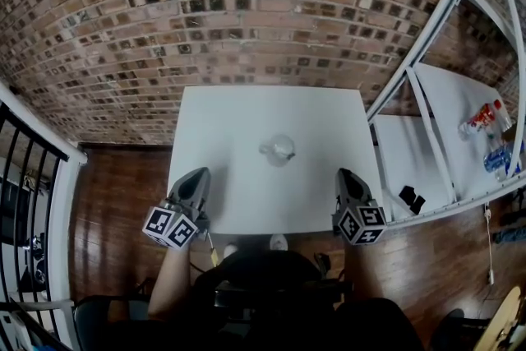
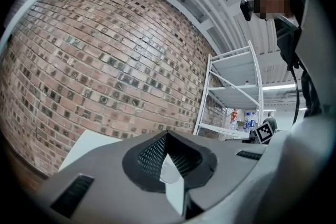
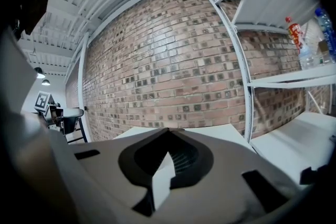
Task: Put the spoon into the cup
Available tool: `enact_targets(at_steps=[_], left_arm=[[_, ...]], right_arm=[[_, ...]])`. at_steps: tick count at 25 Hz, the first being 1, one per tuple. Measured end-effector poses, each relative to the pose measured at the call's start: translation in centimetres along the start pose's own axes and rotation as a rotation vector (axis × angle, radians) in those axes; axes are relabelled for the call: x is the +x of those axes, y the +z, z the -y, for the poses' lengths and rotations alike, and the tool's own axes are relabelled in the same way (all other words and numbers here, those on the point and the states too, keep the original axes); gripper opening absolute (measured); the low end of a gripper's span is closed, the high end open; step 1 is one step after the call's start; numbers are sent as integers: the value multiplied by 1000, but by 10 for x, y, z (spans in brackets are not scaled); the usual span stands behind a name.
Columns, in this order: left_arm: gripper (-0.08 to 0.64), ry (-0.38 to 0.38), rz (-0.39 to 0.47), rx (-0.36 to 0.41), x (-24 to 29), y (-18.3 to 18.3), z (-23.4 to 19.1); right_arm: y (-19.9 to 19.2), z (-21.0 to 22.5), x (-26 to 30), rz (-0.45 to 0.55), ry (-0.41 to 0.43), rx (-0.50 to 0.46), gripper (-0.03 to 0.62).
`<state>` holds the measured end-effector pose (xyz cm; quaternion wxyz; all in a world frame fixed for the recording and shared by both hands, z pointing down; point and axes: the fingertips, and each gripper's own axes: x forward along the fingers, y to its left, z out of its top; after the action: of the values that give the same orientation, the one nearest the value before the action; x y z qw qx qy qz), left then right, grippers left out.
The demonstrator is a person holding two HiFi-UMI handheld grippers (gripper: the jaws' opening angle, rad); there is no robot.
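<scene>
A clear glass cup (image 1: pixel 278 150) stands upright near the middle of the white table (image 1: pixel 238 115). I cannot make out a spoon in any view. My left gripper (image 1: pixel 197 173) hovers over the table's near left edge, well short of the cup, with its jaws together and nothing between them. My right gripper (image 1: pixel 345 174) sits at the near right edge, also shut and empty. In the left gripper view the left gripper (image 2: pixel 167 134) points level at the brick wall. In the right gripper view the right gripper (image 3: pixel 168 130) points across the table top; the cup is hidden in both.
A white metal shelf unit (image 1: pixel 436 94) stands close to the table's right side, with bottles (image 1: pixel 485 121) on it. A black railing (image 1: pixel 25 177) runs along the left. The brick wall (image 1: pixel 246 4) lies behind the table. Wood floor surrounds the table.
</scene>
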<state>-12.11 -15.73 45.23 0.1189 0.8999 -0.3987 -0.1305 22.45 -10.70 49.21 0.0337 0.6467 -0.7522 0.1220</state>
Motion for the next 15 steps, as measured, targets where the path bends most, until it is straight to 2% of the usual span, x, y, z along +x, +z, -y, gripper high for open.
enact_targets(at_steps=[15], left_arm=[[3,-3,-22,-3,1,-10,-1]], right_arm=[[-7,-5,-4,-11,7,-17,2]])
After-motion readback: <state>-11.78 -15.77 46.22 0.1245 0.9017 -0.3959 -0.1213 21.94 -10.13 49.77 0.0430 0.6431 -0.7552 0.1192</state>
